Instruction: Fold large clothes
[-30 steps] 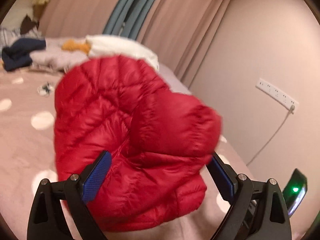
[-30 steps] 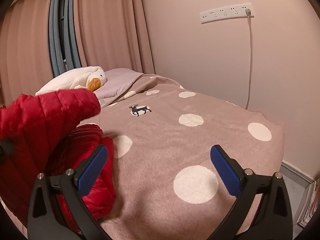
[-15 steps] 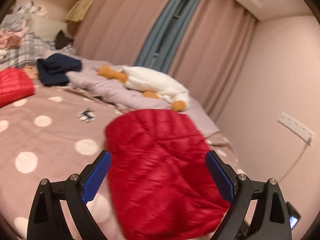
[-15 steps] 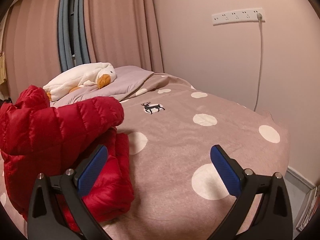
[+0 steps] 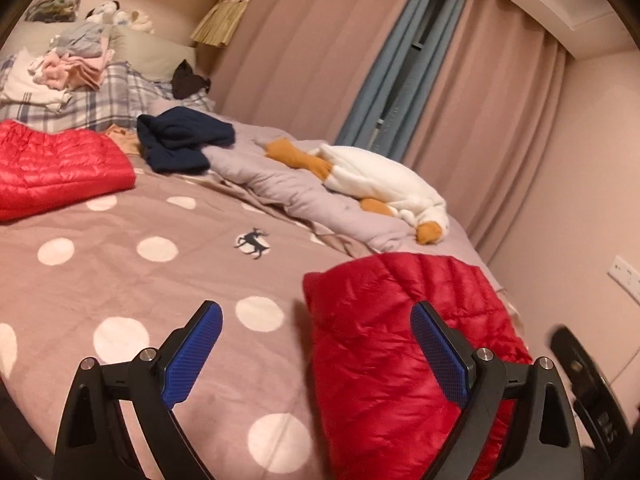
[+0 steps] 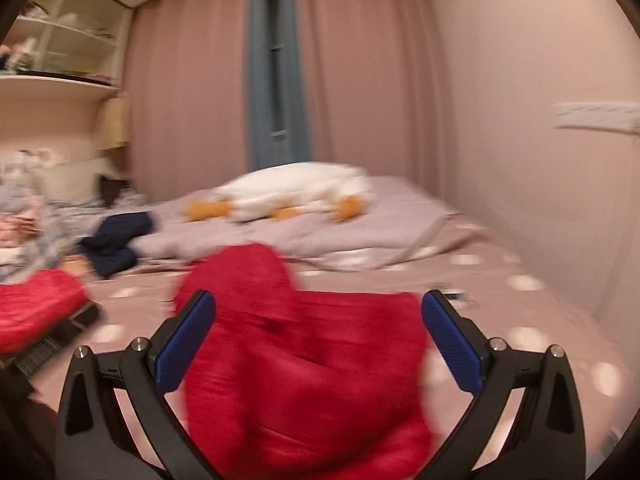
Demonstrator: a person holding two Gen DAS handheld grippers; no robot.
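Note:
A folded red puffer jacket [image 5: 404, 344] lies on the dotted bedspread [image 5: 120, 280] near the bed's right edge. My left gripper [image 5: 316, 352] is open and empty, just left of it; its right finger stands in front of the jacket. In the blurred right wrist view the same red jacket [image 6: 304, 376] lies between the open fingers of my right gripper [image 6: 318, 344], which holds nothing. A second red puffer garment [image 5: 56, 164] lies flat at the far left of the bed, and also shows in the right wrist view [image 6: 36, 304].
A white plush goose [image 5: 380, 184] lies on a grey duvet [image 5: 288, 192] at the back. A navy garment [image 5: 180, 140] and a pile of folded clothes [image 5: 68, 64] sit near the plaid pillows. The wall with a socket strip [image 6: 596, 116] is to the right.
My left gripper swung left, so the folded red jacket now sits at the right of its view. My right gripper swung fast to the left and now faces the jacket.

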